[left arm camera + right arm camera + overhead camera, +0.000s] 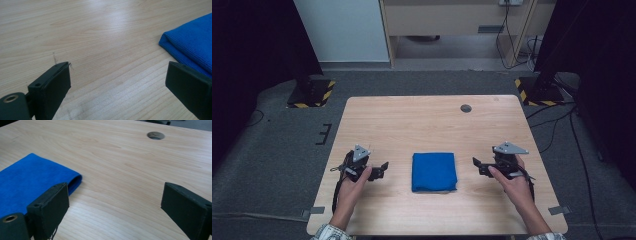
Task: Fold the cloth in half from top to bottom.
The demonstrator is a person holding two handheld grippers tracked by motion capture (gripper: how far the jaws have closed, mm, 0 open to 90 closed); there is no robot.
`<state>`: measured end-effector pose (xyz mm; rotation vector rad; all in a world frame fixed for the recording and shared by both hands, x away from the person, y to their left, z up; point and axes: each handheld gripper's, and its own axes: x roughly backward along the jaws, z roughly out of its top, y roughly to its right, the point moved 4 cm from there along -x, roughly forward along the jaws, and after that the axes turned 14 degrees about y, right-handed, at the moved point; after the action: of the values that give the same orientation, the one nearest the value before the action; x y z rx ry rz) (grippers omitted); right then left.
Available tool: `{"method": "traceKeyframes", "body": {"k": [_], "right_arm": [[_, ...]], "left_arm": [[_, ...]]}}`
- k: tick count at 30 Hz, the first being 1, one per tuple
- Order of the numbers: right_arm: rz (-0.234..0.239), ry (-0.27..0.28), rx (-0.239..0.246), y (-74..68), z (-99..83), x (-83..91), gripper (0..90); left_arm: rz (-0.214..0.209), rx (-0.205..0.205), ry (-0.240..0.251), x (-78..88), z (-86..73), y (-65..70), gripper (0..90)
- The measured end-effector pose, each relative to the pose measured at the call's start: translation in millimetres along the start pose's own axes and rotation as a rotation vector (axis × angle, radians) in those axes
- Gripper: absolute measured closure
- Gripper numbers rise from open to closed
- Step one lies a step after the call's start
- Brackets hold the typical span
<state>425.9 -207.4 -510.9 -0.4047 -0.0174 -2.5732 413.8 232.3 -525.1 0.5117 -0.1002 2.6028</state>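
A folded blue cloth [434, 171] lies flat near the middle of the light wooden table [427, 120]. My left gripper [384, 168] rests on the table to the cloth's left, open, nothing between its jaws. My right gripper [475, 164] sits to the cloth's right, also open and empty. In the left gripper view the cloth's folded corner [190, 47] shows at the right, beyond the open gripper [117, 82]. In the right gripper view the cloth [30, 180] lies at the left, partly behind one jaw of the open gripper [115, 202].
A round cable hole [466, 108] is set near the table's far edge, the same hole [155, 135] showing ahead in the right gripper view. Dark stands with yellow-black striped bases [312, 92] flank the table on grey carpet. Cables [557, 120] trail at the right.
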Motion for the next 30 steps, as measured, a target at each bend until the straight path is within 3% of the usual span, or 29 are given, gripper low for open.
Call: {"method": "traceKeyframes", "body": {"k": [7,12,17,23,30], "right_arm": [[-0.065,-0.009,-0.028,29.4,-2.4,3.1,8.1],[-0.133,-0.04,-0.07,60.9,-7.8,-6.8,9.2],[-0.163,-0.079,-0.109,85.3,-12.8,-19.3,12.4],[-0.176,-0.132,-0.129,92.3,-24.5,-32.8,11.7],[-0.183,-0.184,-0.102,84.2,-36.0,-42.5,9.8]], "left_arm": [[-0.01,-0.015,-0.024,-11.1,2.8,-3.7,5.3],[-0.011,-0.011,-0.079,-30.8,4.3,-14.1,5.3],[0.001,-0.005,-0.119,-46.9,4.9,-28.0,5.3],[0.04,-0.015,-0.174,-56.4,-7.5,-39.9,5.8],[0.048,-0.001,-0.17,-59.6,-17.5,-42.6,5.3]]}}
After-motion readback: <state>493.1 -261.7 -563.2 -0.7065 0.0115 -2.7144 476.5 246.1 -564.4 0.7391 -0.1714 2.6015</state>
